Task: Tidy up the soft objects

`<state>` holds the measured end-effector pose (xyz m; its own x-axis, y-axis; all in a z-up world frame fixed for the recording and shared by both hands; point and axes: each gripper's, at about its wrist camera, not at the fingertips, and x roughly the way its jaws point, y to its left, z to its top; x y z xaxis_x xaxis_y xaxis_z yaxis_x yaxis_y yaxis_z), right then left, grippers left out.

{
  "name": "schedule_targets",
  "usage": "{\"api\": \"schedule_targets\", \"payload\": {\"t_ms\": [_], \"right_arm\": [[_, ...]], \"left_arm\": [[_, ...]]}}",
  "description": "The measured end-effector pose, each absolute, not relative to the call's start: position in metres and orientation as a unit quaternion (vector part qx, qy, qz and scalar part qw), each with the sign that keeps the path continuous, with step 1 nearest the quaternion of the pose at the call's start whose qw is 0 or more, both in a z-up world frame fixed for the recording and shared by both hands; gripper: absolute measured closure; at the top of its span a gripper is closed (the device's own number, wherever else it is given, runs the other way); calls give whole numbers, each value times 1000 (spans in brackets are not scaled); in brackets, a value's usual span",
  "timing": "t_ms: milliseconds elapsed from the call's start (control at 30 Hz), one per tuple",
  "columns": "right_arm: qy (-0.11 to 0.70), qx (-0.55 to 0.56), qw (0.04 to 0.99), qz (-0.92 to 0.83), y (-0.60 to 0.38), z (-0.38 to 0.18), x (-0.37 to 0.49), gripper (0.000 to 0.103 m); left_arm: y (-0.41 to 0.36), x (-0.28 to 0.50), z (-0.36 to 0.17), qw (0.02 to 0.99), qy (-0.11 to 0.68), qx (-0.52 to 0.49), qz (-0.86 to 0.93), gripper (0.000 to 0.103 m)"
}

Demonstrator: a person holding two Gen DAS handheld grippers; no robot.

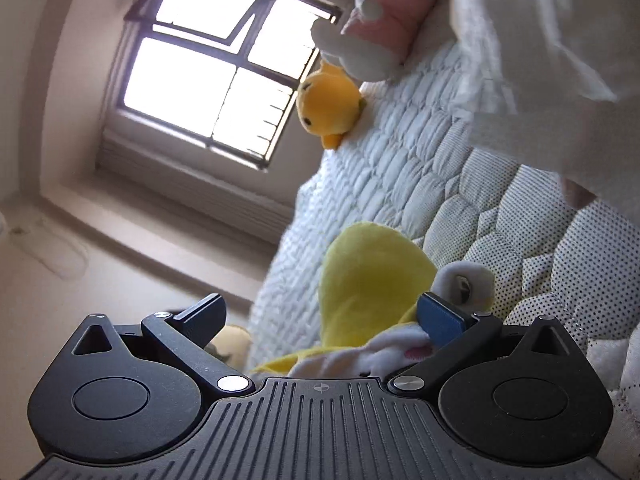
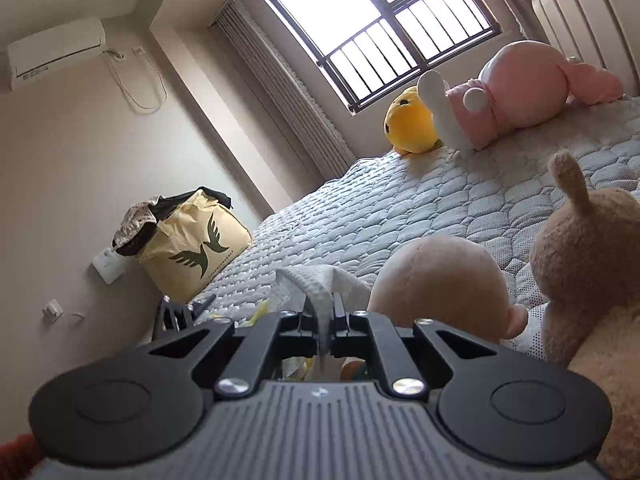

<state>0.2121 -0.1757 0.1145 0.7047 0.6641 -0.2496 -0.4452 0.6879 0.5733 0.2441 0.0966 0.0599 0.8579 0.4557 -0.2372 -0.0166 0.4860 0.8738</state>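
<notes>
White cloth (image 2: 320,284) on the quilted bed (image 2: 400,208) sits pinched in the right gripper (image 2: 323,320), so lift it clear gently while the left gripper (image 1: 324,316), spread wide, closes squarely around the yellow plush (image 1: 368,280).

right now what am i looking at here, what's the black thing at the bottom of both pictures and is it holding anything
The black thing is a hand-held gripper with two fingers; a person carries one in each hand, and each has a camera looking forward along its fingers. One picture comes from the left gripper, the other from the right gripper. Both look across a quilted bed by a window. On the bed lie a pink plush, a yellow plush and beige plush toys. The right fingers are shut on a strip of white cloth. The left fingers stand open, with a yellow-green soft toy just ahead of them.
</notes>
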Motion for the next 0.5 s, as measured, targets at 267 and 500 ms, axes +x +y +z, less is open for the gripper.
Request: {"api": "schedule_targets", "payload": {"t_ms": [267, 500], "right_arm": [[237, 223, 884, 336, -148, 113, 213, 95], [247, 164, 870, 394, -62, 134, 235, 96]], "left_arm": [[189, 254, 86, 842, 251, 400, 261, 0], [267, 215, 116, 933, 297, 96, 179, 0]]}}
